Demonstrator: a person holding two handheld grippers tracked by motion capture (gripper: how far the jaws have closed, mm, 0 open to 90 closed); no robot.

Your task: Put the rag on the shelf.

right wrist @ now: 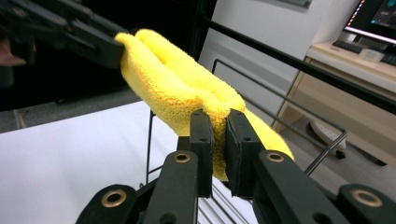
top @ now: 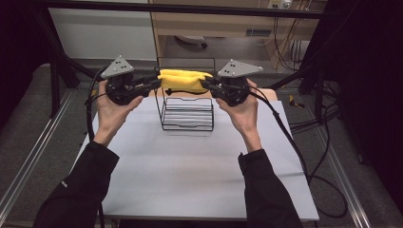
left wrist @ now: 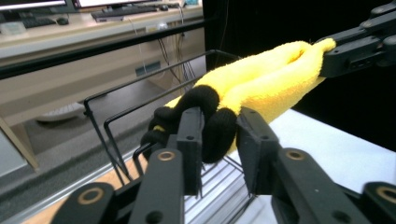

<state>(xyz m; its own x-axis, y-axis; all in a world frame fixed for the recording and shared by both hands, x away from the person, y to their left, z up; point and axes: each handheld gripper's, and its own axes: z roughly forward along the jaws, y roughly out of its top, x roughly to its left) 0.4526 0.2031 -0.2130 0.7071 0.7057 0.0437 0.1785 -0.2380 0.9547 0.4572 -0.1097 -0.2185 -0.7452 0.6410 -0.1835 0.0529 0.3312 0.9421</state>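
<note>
A folded yellow terry cloth [top: 185,80] with a black edge is stretched between my two grippers, just above a black wire rack [top: 187,114]. My left gripper [top: 159,84] holds its left end. In the left gripper view the cloth's black edge [left wrist: 217,126] fills the gap between the jaws and touches both pads of the left gripper [left wrist: 219,116]. My right gripper [top: 206,85] pinches the other end. In the right gripper view the right gripper [right wrist: 218,116] has its jaws squeezed close on the yellow cloth [right wrist: 182,88].
The rack stands at the far middle of a white table board [top: 190,171]. Black frame bars cross behind it [top: 190,8]. Cables [top: 285,133] trail from both grippers. A wooden desk [left wrist: 93,28] lies beyond the table.
</note>
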